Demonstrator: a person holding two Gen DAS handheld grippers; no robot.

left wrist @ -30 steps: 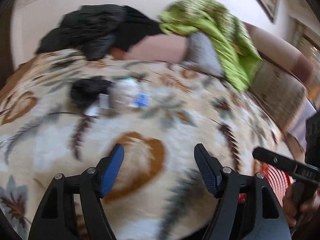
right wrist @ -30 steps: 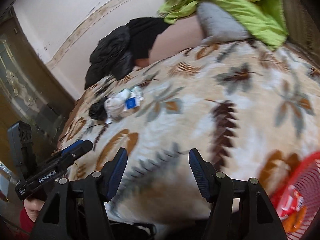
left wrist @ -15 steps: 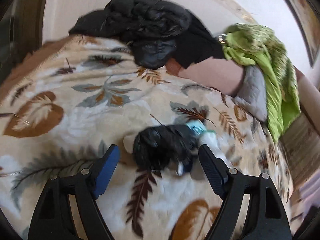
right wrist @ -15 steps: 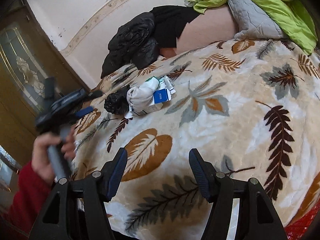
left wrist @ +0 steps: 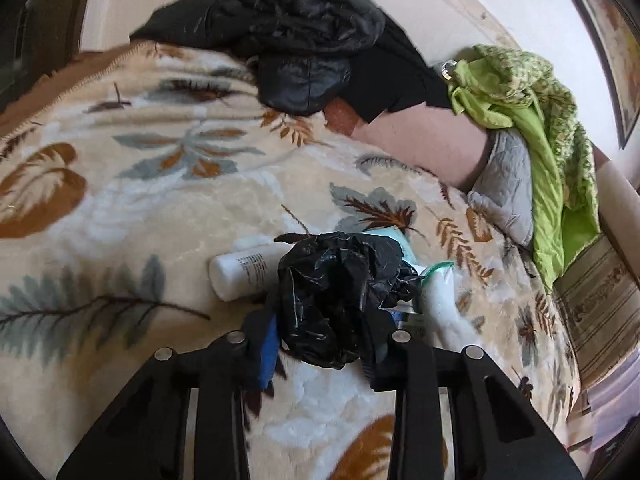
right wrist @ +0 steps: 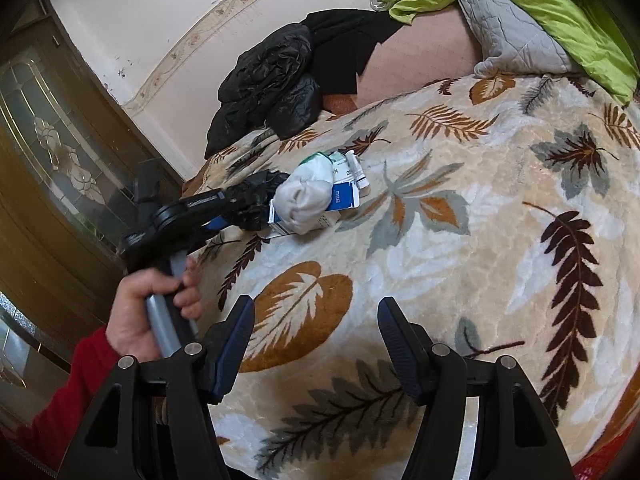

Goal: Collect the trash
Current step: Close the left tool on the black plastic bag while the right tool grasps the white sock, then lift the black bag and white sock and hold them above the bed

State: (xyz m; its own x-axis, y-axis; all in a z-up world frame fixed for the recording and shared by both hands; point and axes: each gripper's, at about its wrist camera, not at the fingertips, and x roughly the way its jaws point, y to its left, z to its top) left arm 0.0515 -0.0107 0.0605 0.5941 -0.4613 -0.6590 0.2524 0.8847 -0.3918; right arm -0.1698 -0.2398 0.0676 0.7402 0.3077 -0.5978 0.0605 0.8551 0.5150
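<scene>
sleeve [right wrist: 76,392]: red | fingers [right wrist: 236,344]: black, blue pads | silver screws

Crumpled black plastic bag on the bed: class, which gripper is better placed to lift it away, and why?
Left. The left gripper is closing with the crumpled black plastic bag between its fingers; the right gripper hangs open above bare blanket, well short.

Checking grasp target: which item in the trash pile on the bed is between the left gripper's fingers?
The crumpled black plastic bag: the left gripper is closing on it. The white bottle lies outside the fingers, and the blue-and-white box lies beyond.
</scene>
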